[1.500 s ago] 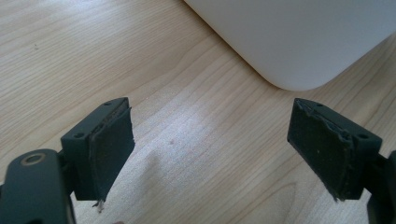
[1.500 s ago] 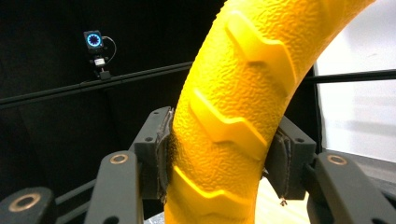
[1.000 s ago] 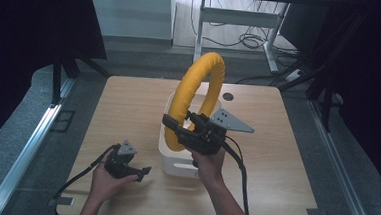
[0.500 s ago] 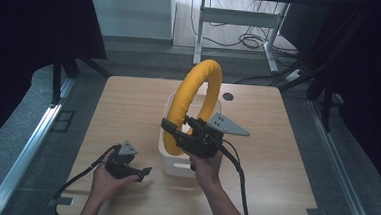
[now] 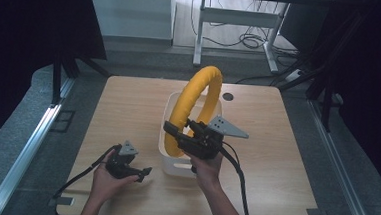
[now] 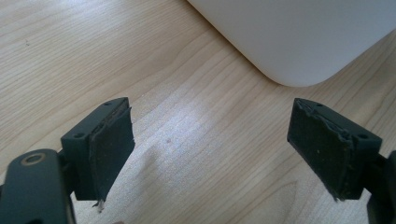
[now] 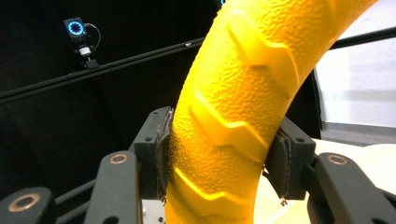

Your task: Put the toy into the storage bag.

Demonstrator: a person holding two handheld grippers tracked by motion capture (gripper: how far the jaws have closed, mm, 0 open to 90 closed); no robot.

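A yellow ring-shaped tyre (image 5: 195, 103) stands upright in a white bin (image 5: 171, 114) at the middle of the wooden table. My right gripper (image 5: 177, 135) is shut on the tyre's lower near part; the right gripper view shows the ribbed yellow tyre (image 7: 233, 116) squeezed between both black pads (image 7: 161, 154). My left gripper (image 5: 143, 174) rests low over the table to the left of the bin, open with nothing between its jaws. In the left gripper view the bin's rounded white corner (image 6: 299, 42) lies just beyond the open gripper (image 6: 233, 149).
The wooden table (image 5: 128, 108) has bare room left and right of the bin. A dark round hole (image 5: 227, 96) sits behind the bin. Black cables trail from both grippers toward the near edge. A metal frame and desk legs stand beyond the table.
The right gripper has brought the tyre slightly down and toward the near side of the bin. The left gripper has stayed in place.
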